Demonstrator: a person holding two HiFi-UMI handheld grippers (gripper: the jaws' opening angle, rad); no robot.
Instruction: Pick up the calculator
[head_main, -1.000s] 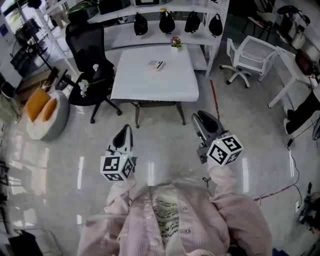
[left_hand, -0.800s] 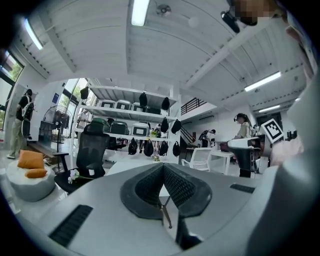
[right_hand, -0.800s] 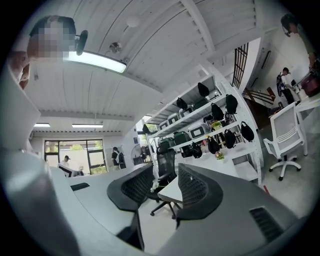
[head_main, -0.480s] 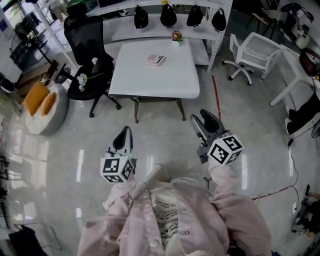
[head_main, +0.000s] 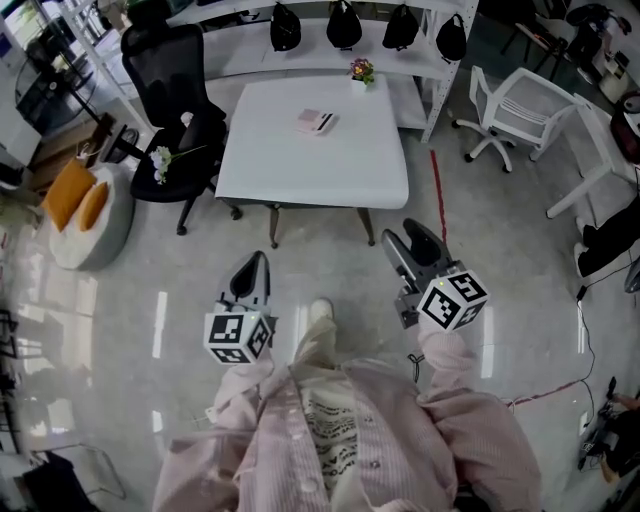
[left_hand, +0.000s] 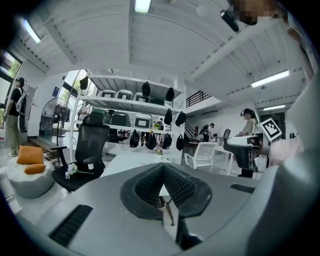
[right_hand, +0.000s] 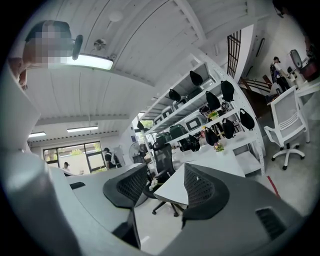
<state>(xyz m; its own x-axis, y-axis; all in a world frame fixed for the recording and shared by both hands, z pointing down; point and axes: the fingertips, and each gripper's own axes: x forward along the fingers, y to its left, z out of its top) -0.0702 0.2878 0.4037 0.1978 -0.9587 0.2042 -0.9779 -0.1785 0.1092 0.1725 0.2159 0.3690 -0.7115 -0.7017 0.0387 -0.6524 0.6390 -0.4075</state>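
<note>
On the far worktop the calculator lies untouched, well apart from both grippers. Fingers of left gripper closed, empty; fingers of right gripper have just been opening, wide, nothing between. Approach and grasp both left.

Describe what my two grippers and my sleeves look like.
The left gripper and right gripper are grey shells tapering to black mesh-textured pads. Each carries a white cube with black square markers. The sleeves are pale pink, finely striped. The right gripper's jaws have just been opening, with nothing between them.
</note>
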